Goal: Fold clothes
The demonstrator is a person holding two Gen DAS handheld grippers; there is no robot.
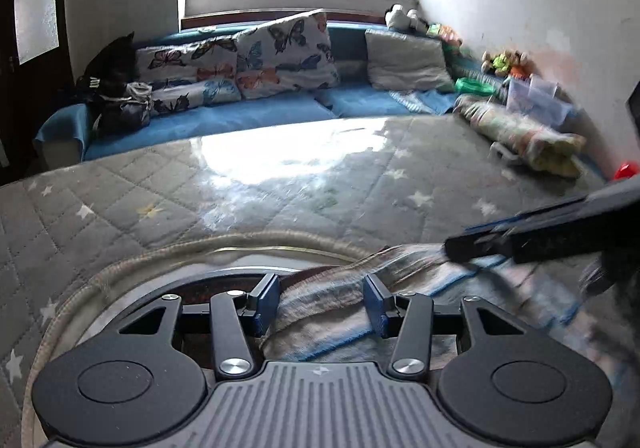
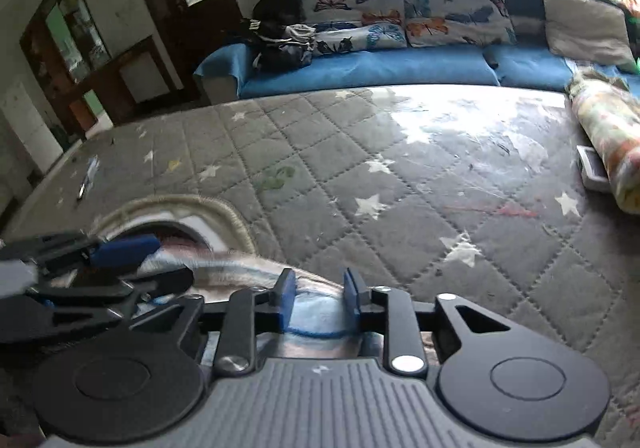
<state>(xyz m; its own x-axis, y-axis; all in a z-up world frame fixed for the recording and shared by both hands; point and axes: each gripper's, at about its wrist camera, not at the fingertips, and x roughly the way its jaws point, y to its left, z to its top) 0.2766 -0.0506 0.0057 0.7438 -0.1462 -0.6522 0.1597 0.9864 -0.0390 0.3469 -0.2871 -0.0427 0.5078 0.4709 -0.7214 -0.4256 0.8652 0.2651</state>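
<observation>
A striped garment (image 1: 320, 312) in pale blue, white and brown, with a beige ribbed edge (image 1: 224, 244), lies bunched at the near edge of the grey quilted mattress (image 1: 280, 187). My left gripper (image 1: 322, 300) is shut on a thick fold of it, which fills the gap between the blue pads. In the right wrist view the garment (image 2: 240, 264) runs from the left gripper (image 2: 148, 264) to my right gripper (image 2: 318, 300). The right gripper's jaws stand a little apart around a blue-hemmed fold, without pressing on it. The right gripper (image 1: 464, 252) enters the left wrist view from the right, blurred.
Beyond the mattress (image 2: 400, 167) runs a blue couch (image 1: 240, 119) with butterfly pillows (image 1: 280, 51) and a black bag (image 1: 116, 87). A rolled floral blanket (image 1: 520, 135) and a small white box (image 2: 592, 167) lie at the right. A dark door (image 2: 160, 7) stands at the left.
</observation>
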